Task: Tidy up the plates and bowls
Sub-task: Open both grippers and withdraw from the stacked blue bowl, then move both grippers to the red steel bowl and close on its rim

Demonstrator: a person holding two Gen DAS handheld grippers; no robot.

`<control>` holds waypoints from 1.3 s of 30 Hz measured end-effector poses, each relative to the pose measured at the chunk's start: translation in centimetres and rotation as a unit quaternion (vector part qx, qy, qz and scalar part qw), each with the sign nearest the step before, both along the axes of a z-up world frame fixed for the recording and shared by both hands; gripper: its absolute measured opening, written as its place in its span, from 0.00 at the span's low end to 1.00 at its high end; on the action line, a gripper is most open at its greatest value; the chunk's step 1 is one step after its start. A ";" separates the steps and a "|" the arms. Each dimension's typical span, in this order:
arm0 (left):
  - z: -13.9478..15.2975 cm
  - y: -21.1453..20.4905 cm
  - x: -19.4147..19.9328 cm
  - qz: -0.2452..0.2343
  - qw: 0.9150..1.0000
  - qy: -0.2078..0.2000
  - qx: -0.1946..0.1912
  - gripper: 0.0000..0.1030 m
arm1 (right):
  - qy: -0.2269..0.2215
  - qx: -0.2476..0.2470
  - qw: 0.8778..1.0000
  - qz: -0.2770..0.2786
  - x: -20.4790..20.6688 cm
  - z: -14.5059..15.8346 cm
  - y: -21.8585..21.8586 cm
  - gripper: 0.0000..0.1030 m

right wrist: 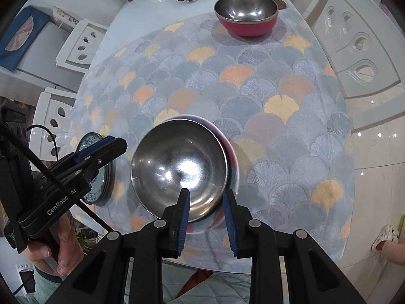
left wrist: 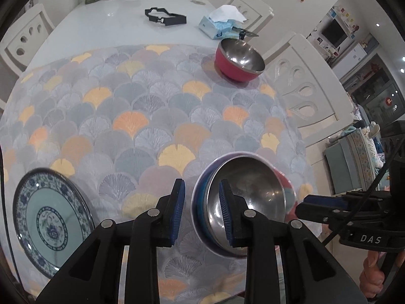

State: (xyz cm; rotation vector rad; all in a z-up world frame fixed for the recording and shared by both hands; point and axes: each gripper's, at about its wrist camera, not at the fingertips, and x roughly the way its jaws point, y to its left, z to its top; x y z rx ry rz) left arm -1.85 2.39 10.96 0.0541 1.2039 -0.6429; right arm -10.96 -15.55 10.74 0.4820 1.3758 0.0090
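desk (left wrist: pixel 106 7): a white desk, with a fan-patterned cloth (left wrist: pixel 141 116) over its near half. All the tableware stands on the cloth.
plates (left wrist: pixel 52 221): blue-and-white patterned, at the left near edge of the cloth. From the right wrist view they look like a low stack, with nothing on top.
nested bowls (right wrist: pixel 177 164): a steel-lined bowl sits tilted inside a white-rimmed one at the near middle of the cloth. A red wall shows under it at one side, but I cannot tell how many bowls are in the pile. The inner bowl is empty.
red bowl (right wrist: pixel 246 16): it stands alone at the far right of the cloth, well apart from the pile, upright and empty.
right hand-held gripper (right wrist: pixel 206 206): narrow gap, the near rim of the pile lies between the jaws. I judge it is grasping the rim, but contact of the outer pad is not clear.
left hand-held gripper (left wrist: pixel 201 210): released. One pad (left wrist: pixel 224 207) is inside the steel bowl, and the other stands free of the outer wall.
step in hand: probably to seat the tilted bowl level in the pile.
how to do it well: keep the right grip steady, press the raised side down gently, then release only when the rims are parallel. Polished steel may slip.
next, as I judge: the red bowl should join the pile.
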 end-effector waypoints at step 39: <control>4.8 -13.7 17.9 -0.061 0.996 -0.033 -0.057 0.42 | -0.072 -0.003 0.987 -0.141 13.7 3.3 -17.1 0.54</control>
